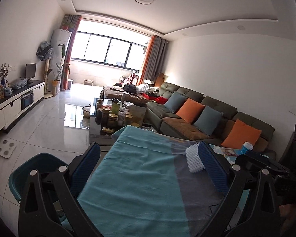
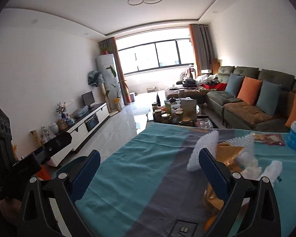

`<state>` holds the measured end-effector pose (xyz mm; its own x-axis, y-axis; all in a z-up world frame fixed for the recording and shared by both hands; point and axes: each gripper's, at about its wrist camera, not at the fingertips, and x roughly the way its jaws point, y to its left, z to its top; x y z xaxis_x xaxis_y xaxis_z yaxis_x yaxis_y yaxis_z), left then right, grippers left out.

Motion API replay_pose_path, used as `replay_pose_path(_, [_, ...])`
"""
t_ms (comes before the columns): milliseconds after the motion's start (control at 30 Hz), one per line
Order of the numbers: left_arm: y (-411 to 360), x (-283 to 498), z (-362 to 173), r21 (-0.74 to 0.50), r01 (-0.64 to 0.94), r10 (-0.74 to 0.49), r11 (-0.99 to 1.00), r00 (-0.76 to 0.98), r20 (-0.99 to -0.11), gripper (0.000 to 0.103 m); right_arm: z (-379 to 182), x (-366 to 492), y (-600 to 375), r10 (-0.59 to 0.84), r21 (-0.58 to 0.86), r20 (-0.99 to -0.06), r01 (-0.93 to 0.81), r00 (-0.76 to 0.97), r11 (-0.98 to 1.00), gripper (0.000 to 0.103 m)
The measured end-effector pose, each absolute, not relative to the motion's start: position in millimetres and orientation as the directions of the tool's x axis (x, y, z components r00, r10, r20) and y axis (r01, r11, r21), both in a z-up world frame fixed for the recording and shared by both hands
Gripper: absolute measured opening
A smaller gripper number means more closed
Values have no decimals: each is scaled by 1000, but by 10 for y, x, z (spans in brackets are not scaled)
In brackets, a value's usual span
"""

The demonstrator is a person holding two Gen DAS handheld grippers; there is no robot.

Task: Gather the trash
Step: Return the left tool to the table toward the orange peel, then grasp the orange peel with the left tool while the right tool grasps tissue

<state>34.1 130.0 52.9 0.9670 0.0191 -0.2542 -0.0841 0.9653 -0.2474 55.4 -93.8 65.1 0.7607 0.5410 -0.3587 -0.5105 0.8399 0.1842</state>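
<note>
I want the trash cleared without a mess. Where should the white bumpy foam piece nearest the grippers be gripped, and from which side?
Probably its raised upper edge. The white foam piece stands curled up off the teal cloth, so the edge is free. The open right tool could come in from the near side, level with the table, one finger either side of the thin sheet. The gold wrapper sits just behind it.

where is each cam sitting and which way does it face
Left wrist: sits on the left gripper, looking along its open blue fingers over the cloth-covered table toward the window; the white foam net lies by one finger, and the right gripper's black body shows at the right edge.
Right wrist: sits on the right gripper, fingers open, facing the same way from further right; the left gripper's black body and a hand show at the left edge.
Shared: table, foam net, blue bottle, sofa, window.
</note>
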Motion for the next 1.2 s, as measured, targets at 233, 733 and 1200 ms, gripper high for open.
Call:
replay_pose_path(233, [694,509,508,-119,20,-53,993,959,-277,98,482,415,-1556,421,190,-353,-377,835,907,96])
replay_pose_path(733, [-165,866,237,-103,194,-219,976,906,-363,98,33,557,-2618,244,270,-452,-129,858,954,96])
replay_pose_path(1200, [-757,1049,-272,-116,312,-327,943,802,-499,98,-4,992,-2712,314,327,-504,-158,805,932,96])
